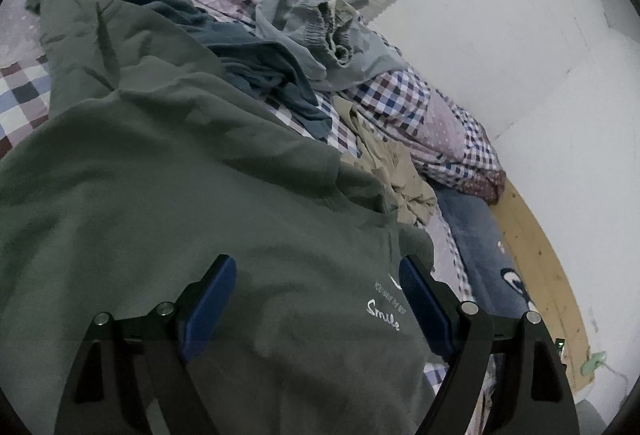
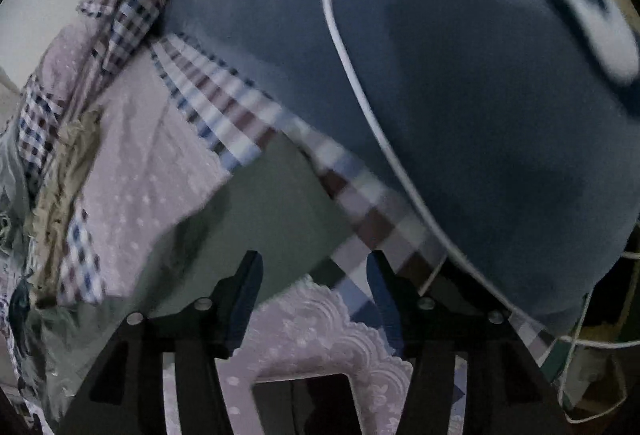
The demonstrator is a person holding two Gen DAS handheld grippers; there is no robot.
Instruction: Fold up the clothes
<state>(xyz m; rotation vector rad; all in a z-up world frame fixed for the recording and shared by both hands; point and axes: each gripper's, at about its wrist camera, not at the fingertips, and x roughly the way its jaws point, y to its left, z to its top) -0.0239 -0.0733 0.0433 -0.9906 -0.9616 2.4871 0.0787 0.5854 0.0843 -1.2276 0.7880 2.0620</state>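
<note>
My left tool (image 1: 316, 275) hung wide open and empty over the green T-shirt (image 1: 168, 195), which lay spread on the bed (image 1: 24, 91) from 6 toward 11 o'clock. My right tool (image 2: 314, 275), also open and holding nothing, pointed at the shirt's corner (image 2: 264, 203) near the bed's edge. I judged that closing there could pinch the checked quilt (image 2: 224, 115) too, or drag the shirt into the unfolded pile (image 1: 304, 35) at 12 o'clock.

four garments (image 1: 168, 175), two tools (image 1: 318, 299)

Checked quilt (image 1: 404, 95) on bed, white wall (image 1: 520, 35), dim light.
</note>
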